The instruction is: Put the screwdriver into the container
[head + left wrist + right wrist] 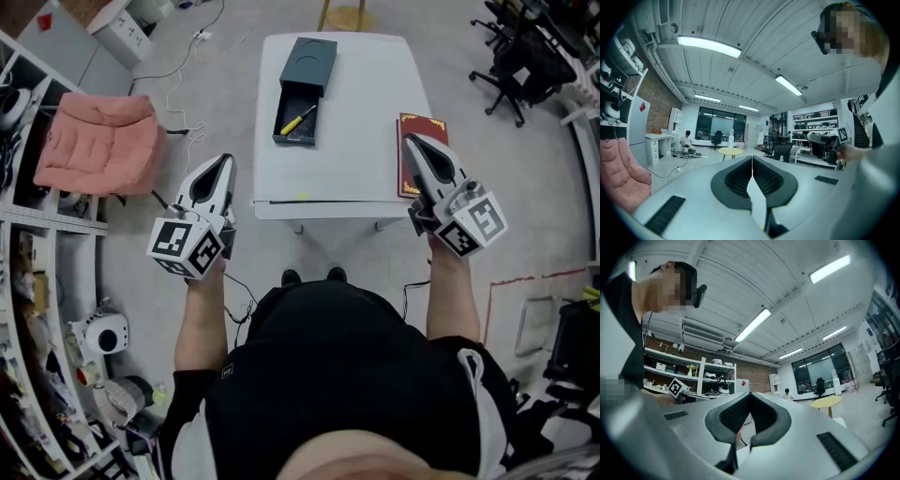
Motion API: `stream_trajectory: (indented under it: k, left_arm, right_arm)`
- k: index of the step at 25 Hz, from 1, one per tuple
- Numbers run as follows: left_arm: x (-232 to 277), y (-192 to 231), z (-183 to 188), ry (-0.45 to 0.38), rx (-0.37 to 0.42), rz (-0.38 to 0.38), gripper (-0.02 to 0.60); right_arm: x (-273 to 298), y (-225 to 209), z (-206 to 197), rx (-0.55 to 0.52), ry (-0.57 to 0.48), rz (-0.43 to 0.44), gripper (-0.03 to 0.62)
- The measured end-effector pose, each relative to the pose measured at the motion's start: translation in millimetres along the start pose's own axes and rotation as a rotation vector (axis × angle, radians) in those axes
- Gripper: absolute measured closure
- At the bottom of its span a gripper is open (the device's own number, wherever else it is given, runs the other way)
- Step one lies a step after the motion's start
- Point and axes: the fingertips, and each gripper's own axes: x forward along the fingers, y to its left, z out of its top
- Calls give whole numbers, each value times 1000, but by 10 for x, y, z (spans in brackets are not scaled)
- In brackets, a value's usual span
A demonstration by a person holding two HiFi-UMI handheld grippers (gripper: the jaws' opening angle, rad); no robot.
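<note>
Lying slantwise in the pulled-out tray of the dark drawer-style container point(307, 58), the yellow-handled screwdriver point(298, 119) looks already home. Both claws hang well short of the container, past the near edge of its white table point(361, 112): the left gripper point(226, 161) to its near left, the right gripper point(410, 141) to its near right over a red book point(427, 126), each pinched together on nothing. The likely slip is in nudging the tray shut, since an off-centre push could skid the box or jam the tool.

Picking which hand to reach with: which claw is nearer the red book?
The right claw, whose tip overlaps the red book at the table's right edge in the head view. The left claw is off the table's left side.
</note>
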Motion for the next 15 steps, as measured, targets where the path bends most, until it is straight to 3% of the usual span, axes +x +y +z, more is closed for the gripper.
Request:
stream_trajectory:
  k: [6, 15]
  left_arm:
    - [67, 412, 72, 5, 81, 5, 563]
    - [12, 701, 119, -37, 41, 34, 563]
  right_arm:
    - [422, 0, 39, -39, -13, -51, 563]
    - [809, 243, -127, -70, 66, -89, 565]
